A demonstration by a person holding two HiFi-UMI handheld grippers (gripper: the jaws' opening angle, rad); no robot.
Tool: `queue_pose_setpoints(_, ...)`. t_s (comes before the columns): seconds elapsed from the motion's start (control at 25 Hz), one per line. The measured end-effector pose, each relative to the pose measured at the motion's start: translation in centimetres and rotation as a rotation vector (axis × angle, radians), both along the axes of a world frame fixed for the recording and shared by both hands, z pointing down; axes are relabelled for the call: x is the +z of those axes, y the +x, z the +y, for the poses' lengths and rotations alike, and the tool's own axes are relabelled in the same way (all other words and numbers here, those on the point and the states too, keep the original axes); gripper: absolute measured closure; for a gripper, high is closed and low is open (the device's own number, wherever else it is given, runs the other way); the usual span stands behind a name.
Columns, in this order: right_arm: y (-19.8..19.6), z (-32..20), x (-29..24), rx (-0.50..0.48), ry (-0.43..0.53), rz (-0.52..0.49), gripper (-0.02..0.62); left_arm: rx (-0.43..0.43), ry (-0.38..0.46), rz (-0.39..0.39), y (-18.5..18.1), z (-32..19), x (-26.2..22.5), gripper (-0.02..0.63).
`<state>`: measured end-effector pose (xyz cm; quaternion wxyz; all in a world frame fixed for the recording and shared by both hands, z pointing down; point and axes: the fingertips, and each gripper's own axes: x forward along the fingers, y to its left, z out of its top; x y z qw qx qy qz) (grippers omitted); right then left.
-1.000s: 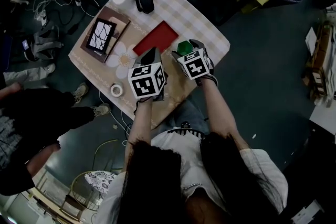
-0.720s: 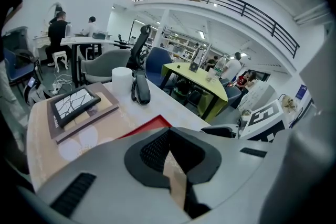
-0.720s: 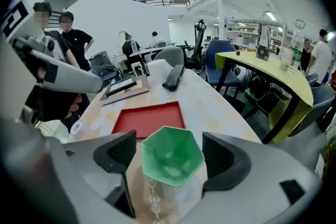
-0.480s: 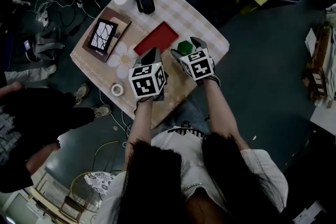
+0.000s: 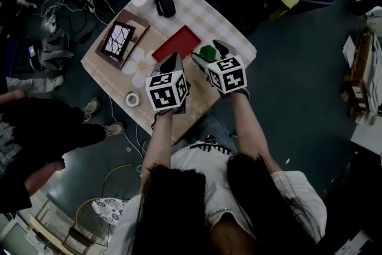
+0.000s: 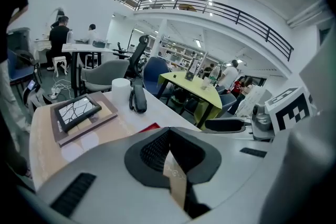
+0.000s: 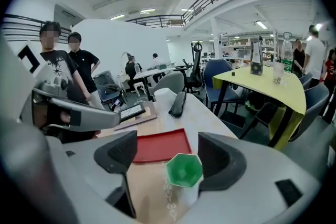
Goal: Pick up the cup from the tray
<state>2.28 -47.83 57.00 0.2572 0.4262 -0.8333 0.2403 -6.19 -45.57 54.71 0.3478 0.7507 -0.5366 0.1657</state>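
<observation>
Checked-cloth bench (image 5: 107, 68) fills upper centre of head view. Red tray (image 5: 177, 43) lies flat mid-bench and looks bare. Left tongs (image 6: 169, 152) have the jaws pressed together with nothing in them, low centre in the left gripper view, short of the tray. Right tongs (image 7: 170, 157) have the jaws apart. Green cup (image 7: 184, 169) is upright, mouth up, and sits between those jaws at lower centre of the right gripper view, nearer the jaw on the frame's right. It seems to stand on the cloth just off the tray's near right corner, not on the tray. The right tongs are clearly the nearer pair. Judgement: the cup is already inside the gap, so the grasp needs only a squeeze, maybe a small shift right to centre it.
</observation>
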Motion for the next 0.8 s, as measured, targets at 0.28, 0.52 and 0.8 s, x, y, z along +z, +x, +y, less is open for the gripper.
queue_pose_setpoints(0.28,-0.7,1.1,-3.4,0.042,0.071,-0.021,0.297,-0.011,0.069,0.015,-0.3,1.0,-2.6,0.601)
queue_pose_setpoints(0.52,-0.8,2.8,-5.9,0.1,0.124,-0.029,0.43,-0.01,0.114,0.021,-0.6,2.6,-4.4,0.601)
queue_pose_setpoints(0.8,-0.7,5.4,-6.4,0.155,0.139,-0.022,0.549,0.012,0.151,0.016,-0.6,4.8,-5.6,0.601)
